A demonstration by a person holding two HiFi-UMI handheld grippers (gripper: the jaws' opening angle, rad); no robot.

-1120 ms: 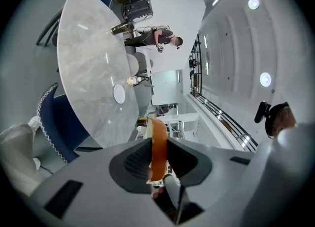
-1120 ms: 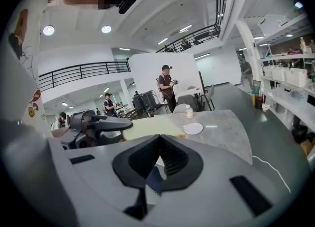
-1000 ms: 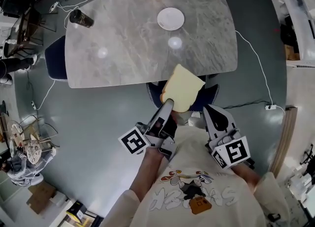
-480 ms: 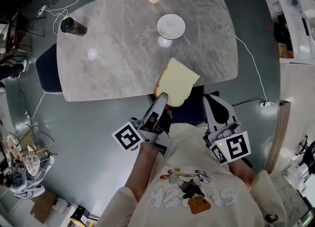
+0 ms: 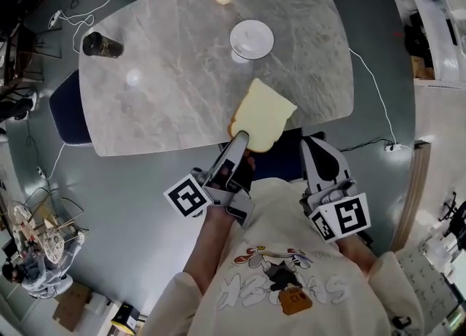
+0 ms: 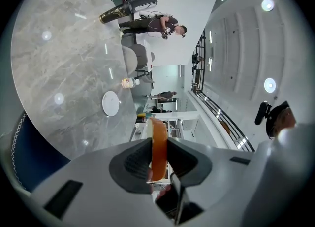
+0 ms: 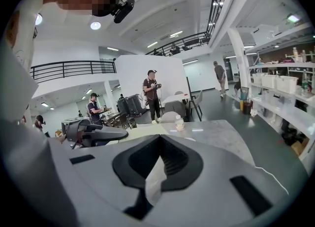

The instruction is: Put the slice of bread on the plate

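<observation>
Slice of bread [image 5: 265, 111]: clamped at its near edge in the left gripper [image 5: 241, 138] and held clear of the surface. It projects forward from the jaws, over the near edge of the tabletop [image 5: 175, 72]. In the left gripper view the slice stands edge-on between the two pads, its browned crust facing the camera, with both pads pressed against its faces.

Left jaws: narrow, closed on the slice to the thickness of the bread.

Plate [image 5: 252, 38]: white and bare, on the tabletop beyond the slice and apart from it, with bare tabletop between them.

Right gripper [image 5: 313, 149]: beside the left, off the near edge of the tabletop. Its jaw tips appear to meet, though a pale sliver shows behind them. Nothing is held.
</observation>
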